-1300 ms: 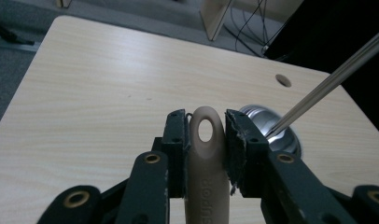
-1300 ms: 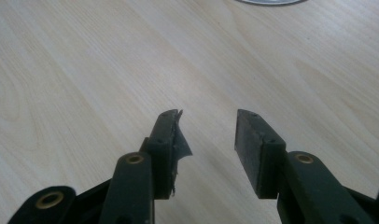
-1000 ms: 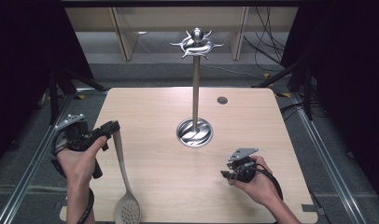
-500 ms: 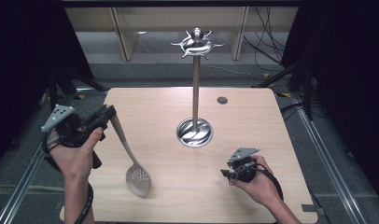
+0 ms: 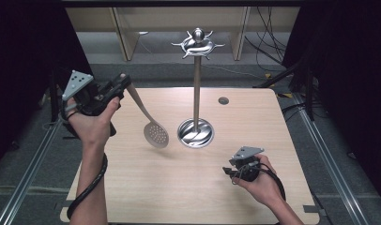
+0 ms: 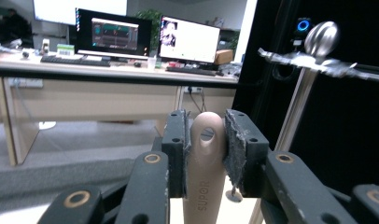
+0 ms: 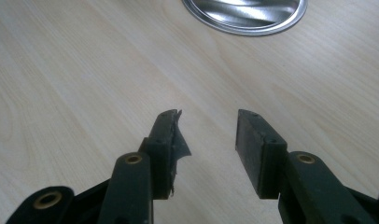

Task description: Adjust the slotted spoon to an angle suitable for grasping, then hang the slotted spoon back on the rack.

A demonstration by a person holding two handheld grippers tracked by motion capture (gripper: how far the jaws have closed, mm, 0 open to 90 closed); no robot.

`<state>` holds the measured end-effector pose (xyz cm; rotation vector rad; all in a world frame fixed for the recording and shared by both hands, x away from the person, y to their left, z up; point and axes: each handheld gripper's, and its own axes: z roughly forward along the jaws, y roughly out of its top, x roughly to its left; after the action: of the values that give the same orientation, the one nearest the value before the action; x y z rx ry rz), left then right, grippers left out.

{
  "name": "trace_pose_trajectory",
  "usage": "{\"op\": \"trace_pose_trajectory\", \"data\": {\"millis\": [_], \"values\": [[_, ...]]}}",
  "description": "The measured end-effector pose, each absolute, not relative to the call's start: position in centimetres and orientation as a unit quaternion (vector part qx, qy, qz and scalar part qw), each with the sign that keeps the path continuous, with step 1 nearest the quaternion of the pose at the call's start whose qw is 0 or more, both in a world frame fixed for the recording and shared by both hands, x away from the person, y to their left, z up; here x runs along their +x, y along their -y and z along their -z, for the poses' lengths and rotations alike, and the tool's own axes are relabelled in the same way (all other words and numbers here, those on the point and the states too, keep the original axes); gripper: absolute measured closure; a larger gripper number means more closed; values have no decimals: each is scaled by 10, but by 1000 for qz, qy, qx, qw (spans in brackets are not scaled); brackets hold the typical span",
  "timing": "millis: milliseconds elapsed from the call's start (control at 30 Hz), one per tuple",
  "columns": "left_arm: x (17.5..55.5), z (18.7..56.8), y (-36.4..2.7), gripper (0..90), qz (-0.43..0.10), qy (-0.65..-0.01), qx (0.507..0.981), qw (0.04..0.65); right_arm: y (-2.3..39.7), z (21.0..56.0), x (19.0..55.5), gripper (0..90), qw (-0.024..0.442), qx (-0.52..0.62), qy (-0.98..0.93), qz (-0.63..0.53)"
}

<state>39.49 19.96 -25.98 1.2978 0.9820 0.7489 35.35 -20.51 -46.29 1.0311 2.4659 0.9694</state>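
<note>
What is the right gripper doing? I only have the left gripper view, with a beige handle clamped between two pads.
Observer: The right gripper rests low near the table's front right part, and nothing is between its open jaws.
Operator: What is on the handle's other end?
Observer: A slotted spoon; its perforated head hangs above the table, clear of the wood, in the left gripper.
Operator: I see a metal post with arms on top. What does it stand on?
Observer: The utensil stand rises from a round shiny base near the table's middle, just right of the spoon's head.
</note>
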Motion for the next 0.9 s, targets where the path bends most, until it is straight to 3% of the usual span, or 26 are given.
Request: {"op": "trace_pose_trajectory", "data": {"millis": [900], "values": [[392, 244, -136, 697, -276, -380, 623, 626, 216, 455, 349, 596, 162, 378, -849, -332]]}}
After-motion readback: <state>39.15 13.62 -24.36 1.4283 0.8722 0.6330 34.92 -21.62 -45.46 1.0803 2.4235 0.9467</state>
